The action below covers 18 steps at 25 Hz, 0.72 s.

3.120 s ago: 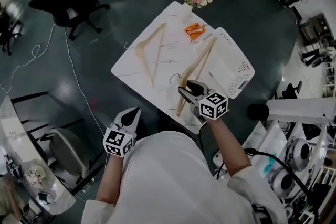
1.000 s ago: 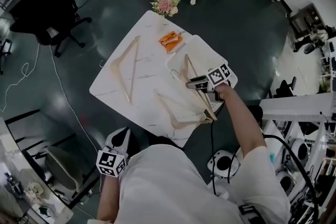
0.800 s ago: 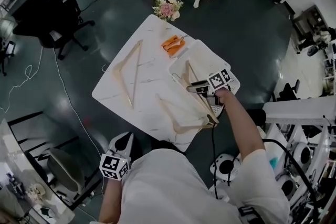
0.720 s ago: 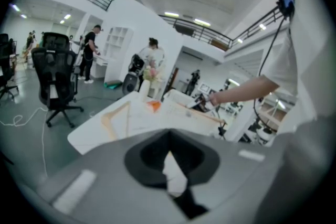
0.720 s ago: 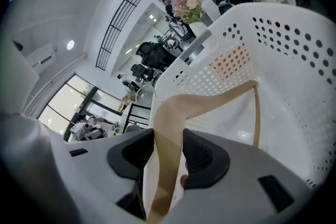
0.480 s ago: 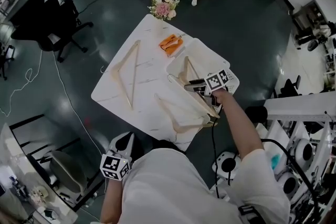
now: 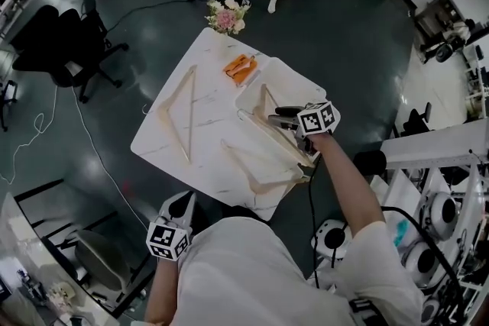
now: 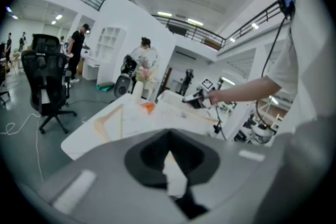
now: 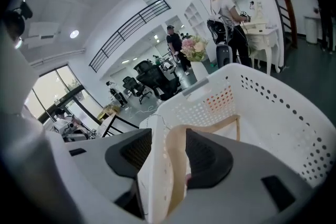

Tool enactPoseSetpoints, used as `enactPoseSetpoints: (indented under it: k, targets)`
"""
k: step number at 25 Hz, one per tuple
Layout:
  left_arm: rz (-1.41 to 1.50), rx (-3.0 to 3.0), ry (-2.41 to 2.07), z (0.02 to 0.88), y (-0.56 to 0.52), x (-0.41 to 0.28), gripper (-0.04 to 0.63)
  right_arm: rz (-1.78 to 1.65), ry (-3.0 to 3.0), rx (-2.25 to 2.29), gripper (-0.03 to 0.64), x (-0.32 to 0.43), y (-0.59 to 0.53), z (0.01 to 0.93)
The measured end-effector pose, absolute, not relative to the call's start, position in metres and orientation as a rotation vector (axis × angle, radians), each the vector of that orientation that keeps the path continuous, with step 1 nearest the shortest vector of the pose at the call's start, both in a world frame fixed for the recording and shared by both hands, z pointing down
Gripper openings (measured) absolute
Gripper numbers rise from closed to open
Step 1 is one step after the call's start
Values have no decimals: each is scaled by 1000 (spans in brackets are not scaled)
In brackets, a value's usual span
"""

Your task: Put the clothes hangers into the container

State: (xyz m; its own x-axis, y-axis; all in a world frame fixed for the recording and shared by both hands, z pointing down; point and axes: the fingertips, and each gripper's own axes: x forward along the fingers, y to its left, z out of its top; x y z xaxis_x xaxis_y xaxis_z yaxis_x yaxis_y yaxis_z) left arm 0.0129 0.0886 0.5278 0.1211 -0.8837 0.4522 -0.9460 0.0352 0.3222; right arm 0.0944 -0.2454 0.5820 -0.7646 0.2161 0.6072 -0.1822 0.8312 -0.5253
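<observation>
Currently the right tool is hanging released, its jaws just opening astride the hanger on the container rim. The second hanger is lying leftward, lengthwise on the table.

Our right tongs have carried the hanger from the surface edge partly into the basket; their jaws have just been opening around it.

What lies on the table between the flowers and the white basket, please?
A small orange item lies on the table between the flowers and the basket, close to the basket's corner; the head view shows it clearly.
</observation>
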Motion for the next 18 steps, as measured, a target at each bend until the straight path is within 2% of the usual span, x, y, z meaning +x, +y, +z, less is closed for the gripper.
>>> enactPoseSetpoints:
  k: [9, 18]
  targets:
    - [147, 1891, -1761, 521, 89, 0, 2, 578, -2457, -92, 190, 74, -180, 518]
    - [115, 1935, -1746, 517, 90, -14, 2, 586, -2502, -130, 143, 69, -109, 502]
